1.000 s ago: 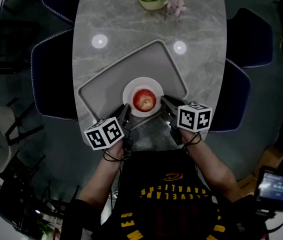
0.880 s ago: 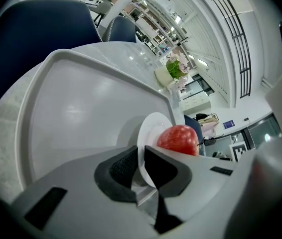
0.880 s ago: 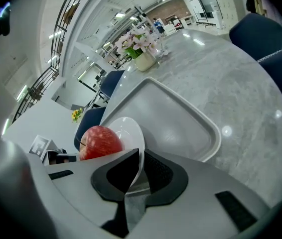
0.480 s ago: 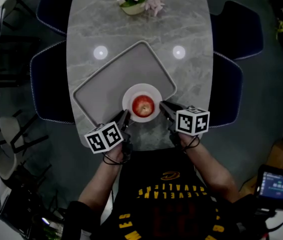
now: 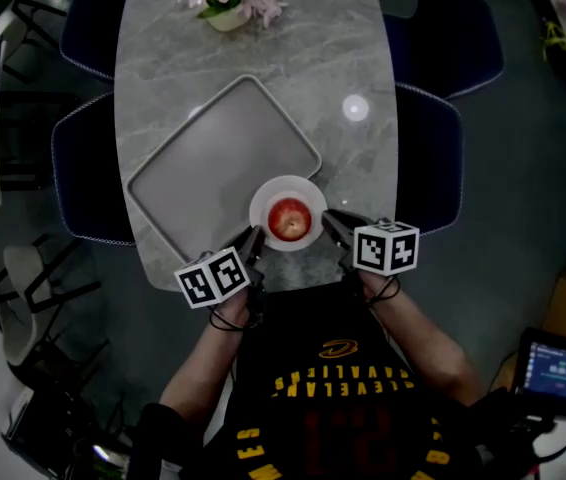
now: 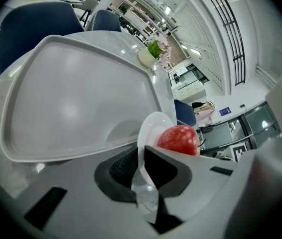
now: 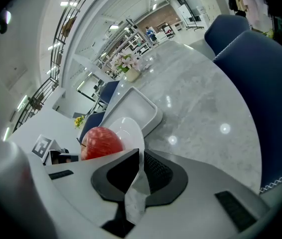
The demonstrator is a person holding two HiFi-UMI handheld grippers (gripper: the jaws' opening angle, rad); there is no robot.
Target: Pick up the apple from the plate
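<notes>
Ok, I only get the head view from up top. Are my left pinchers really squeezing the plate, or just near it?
Observer: Squeezing. The left gripper view shows the left gripper with the plate pinched by its rim between the jaws.
Operator: And the other one?
Observer: Same. The right gripper is clamped on the opposite rim.
Operator: Is anything touching the apple?
Observer: No. The apple sits on the plate beyond the jaws, and neither gripper touches it.
</notes>
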